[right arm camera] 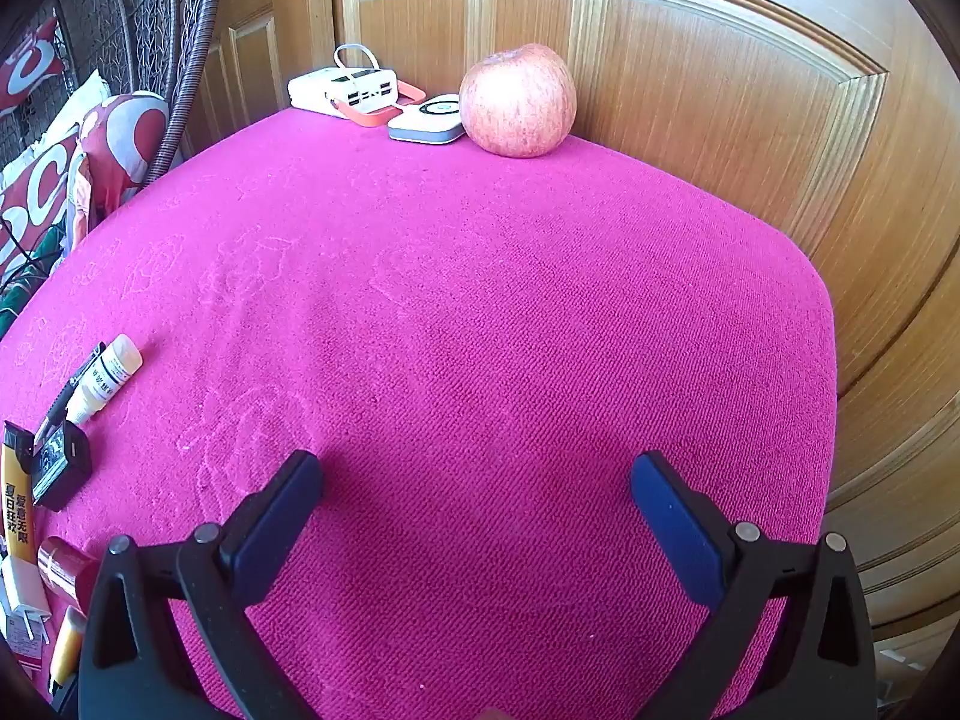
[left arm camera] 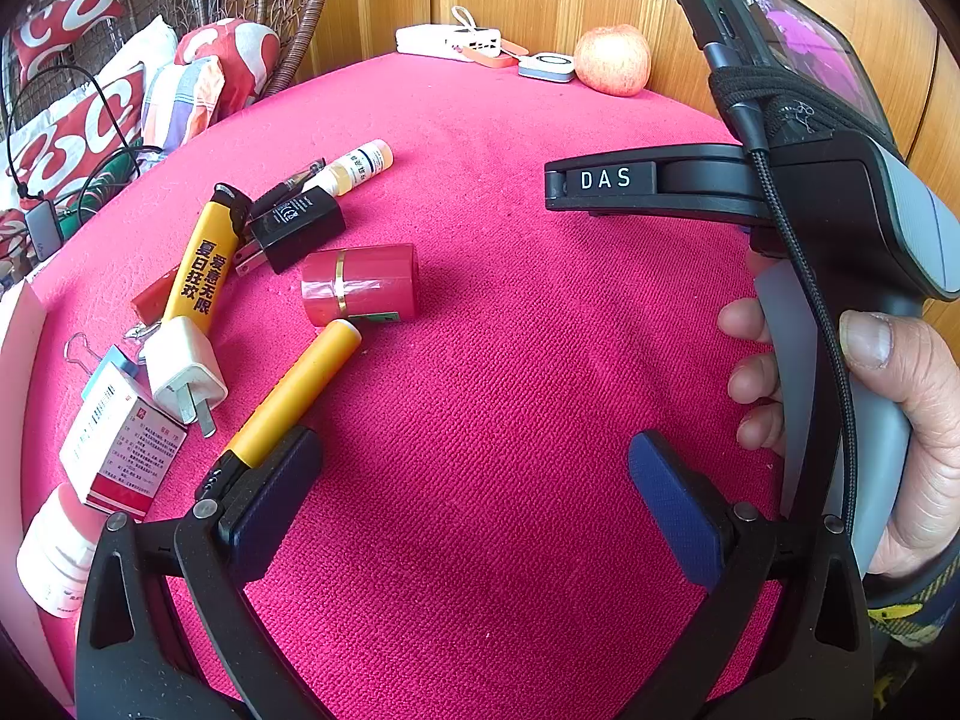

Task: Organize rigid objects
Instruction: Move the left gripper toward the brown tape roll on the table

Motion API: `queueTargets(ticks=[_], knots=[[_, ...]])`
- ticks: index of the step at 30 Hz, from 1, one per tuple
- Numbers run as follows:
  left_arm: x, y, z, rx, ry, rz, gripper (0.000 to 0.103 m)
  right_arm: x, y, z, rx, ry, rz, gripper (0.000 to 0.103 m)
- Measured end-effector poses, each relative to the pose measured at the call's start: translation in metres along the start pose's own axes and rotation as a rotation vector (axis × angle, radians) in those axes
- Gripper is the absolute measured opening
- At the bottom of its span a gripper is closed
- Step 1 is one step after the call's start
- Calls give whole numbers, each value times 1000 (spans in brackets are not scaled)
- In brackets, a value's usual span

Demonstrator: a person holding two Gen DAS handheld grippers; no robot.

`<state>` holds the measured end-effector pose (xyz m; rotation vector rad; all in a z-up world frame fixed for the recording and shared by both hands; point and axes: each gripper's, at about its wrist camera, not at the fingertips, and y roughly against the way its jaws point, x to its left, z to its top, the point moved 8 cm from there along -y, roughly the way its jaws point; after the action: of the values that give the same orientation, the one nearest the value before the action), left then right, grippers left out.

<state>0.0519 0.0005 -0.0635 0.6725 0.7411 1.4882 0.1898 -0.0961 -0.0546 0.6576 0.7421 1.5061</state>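
Observation:
A pile of small rigid objects lies at the left of the pink cloth (left arm camera: 510,360): a red cylinder (left arm camera: 360,283), a yellow lighter (left arm camera: 201,264), a black charger (left arm camera: 294,231), a white charger (left arm camera: 183,375), a yellow tube (left arm camera: 294,390), a small white bottle (left arm camera: 357,167) and a medicine box (left arm camera: 120,444). My left gripper (left arm camera: 474,480) is open and empty, its left finger touching the yellow tube's end. My right gripper (right arm camera: 477,504) is open and empty over bare cloth; its body shows in the left wrist view (left arm camera: 840,192), held by a hand.
An apple (right arm camera: 519,99), a white power bank (right arm camera: 345,87) and a small white-grey device (right arm camera: 427,117) sit at the far edge against a wooden door (right arm camera: 720,90). Red-white cushions (left arm camera: 78,138) and cables lie off the table's left side. A white bottle (left arm camera: 57,552) lies at the near left.

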Motion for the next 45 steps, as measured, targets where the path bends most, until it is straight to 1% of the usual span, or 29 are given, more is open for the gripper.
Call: queueTargets(ticks=[17,20,21,22,23,25,26,27,28,29,31,32,34,35,36,38,39,41,42,43,44,45], knots=[[-1,-1,0,-2,2,7,103,0,1,-1,-1,-1,1,103],[-5,5,-2,14,-14,-13,103,0,1,-1,-1,-2,2,103],[-7,12,-1,3,-12,-27,103,0,1,-1,-1,-2,2,103],[-9,24,1,-36,-9,-35,103,0,1,-1,-1,-2,3,103],[-13,42,7,-94,-19,-40,103,0,1,-1,-1,-2,2,103],[-14,75,14,-181,-42,-26,103,0,1,-1,-1,-2,2,103],[-11,97,17,-227,-39,-13,103,0,1,-1,-2,-2,3,103],[-6,113,17,-253,-30,-1,103,1,1,-1,-2,-2,3,103],[3,130,16,-278,-12,26,103,1,1,-1,-1,-2,2,103],[14,145,12,-296,14,69,103,0,1,-2,-1,-2,2,103],[47,171,-4,-315,98,195,103,0,1,-2,-1,-2,2,103],[67,182,-16,-314,151,232,103,0,1,-2,-1,-2,2,103],[97,193,-39,-283,240,241,103,0,1,-2,-1,-2,2,103],[110,198,-51,-269,276,225,103,0,1,-3,-1,-2,2,103],[120,202,-64,-258,299,190,103,1,1,-3,-1,-3,3,103],[125,207,-89,-224,294,126,103,1,1,-2,-2,-4,5,103],[127,207,-99,-206,274,119,103,1,2,-2,-2,-4,5,103],[126,198,-115,-156,228,150,103,0,3,-2,-3,-6,8,103],[124,192,-120,-134,203,153,103,0,4,-2,-6,-11,17,103],[119,185,-123,-120,183,136,103,-2,6,-3,-10,-16,28,103],[113,178,-124,-106,168,118,103,-1,9,-3,-21,-22,68,103],[108,172,-123,-97,151,104,103,1,15,-1,-42,-39,153,103]])
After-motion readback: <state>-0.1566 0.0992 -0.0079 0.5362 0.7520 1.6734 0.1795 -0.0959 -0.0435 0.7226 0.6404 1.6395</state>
